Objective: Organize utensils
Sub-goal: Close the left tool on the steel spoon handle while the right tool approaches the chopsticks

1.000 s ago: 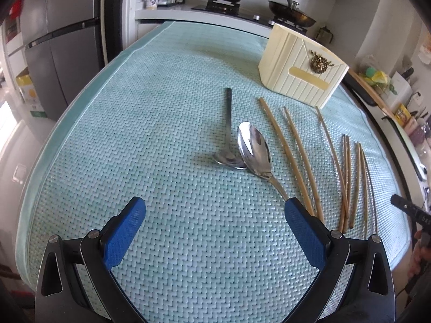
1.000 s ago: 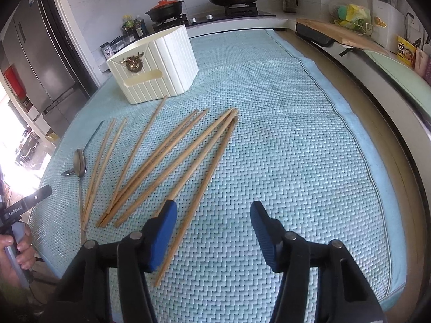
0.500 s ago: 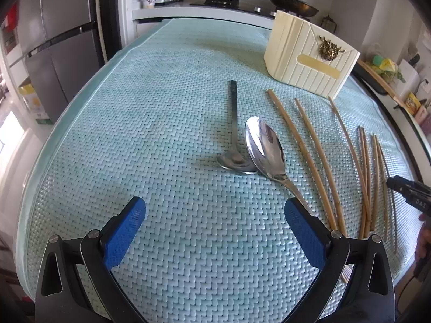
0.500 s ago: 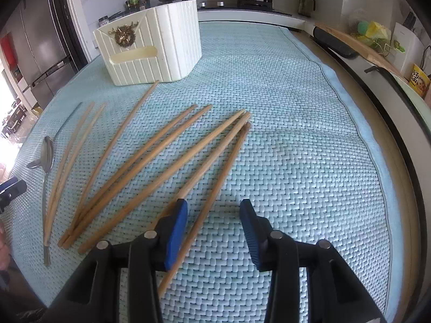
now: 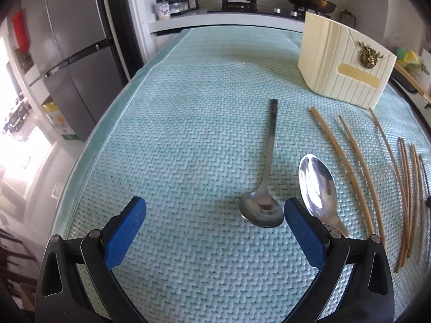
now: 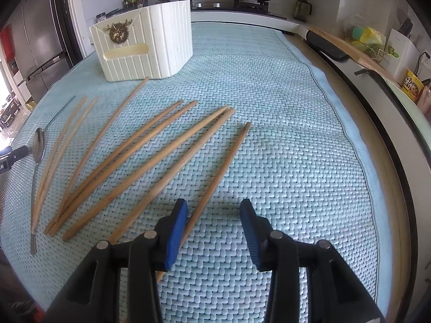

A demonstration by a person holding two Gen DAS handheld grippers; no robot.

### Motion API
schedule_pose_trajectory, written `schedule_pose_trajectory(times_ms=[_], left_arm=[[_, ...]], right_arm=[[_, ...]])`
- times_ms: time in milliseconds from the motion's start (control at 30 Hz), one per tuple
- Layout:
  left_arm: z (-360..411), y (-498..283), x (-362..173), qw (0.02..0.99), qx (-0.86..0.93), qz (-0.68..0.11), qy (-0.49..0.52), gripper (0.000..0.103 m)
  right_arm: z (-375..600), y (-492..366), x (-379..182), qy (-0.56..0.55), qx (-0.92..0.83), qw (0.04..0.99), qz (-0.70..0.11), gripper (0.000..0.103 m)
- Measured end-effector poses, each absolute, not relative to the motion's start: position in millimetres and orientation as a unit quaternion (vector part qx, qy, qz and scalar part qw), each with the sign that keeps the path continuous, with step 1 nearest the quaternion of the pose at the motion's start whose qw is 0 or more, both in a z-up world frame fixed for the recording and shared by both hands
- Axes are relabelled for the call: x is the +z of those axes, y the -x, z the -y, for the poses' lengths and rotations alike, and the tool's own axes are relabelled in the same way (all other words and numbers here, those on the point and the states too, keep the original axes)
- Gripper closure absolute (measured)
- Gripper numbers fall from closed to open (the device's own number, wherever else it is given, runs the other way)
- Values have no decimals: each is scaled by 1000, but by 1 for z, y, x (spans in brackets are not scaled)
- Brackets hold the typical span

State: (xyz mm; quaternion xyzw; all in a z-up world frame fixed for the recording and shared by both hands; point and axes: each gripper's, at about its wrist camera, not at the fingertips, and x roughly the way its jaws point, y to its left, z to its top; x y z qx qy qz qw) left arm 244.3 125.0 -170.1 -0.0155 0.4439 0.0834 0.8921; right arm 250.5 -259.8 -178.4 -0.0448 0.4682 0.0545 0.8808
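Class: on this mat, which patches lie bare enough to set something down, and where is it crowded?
Bare: the mat between its fridge-side edge and the small spoon; also between the rightmost chopstick and the mat's counter-side edge. Crowded: the chopstick fan and large spoon before the cream holder.

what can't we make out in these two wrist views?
- Inside of the cream holder: both views show only its outer walls.
- Big spoon handle: left view, behind the left gripper's finger.
- Near end of the rightmost chopstick: right view, hidden under the right gripper.
- Far chopsticks: left view, squeezed at the frame edge.
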Motion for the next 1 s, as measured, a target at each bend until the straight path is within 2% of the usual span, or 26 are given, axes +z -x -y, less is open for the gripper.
schedule_pose_trajectory(times_ms=[500, 933, 967, 1000], left_arm=[[-123, -292, -180, 856, 3, -513, -67, 1], [-192, -278, -185, 858, 80, -507, 0, 1], [-196, -279, -186, 858, 83, -507, 15, 2], [-200, -279, -187, 857, 84, -508, 32, 8]], right_arm=[[265, -268, -178, 49, 53, 873, -483, 62], [264, -265, -178, 52, 57, 873, -482, 62], [264, -266, -178, 51, 57, 873, -482, 62], [264, -266, -178, 51, 56, 873, -481, 62]])
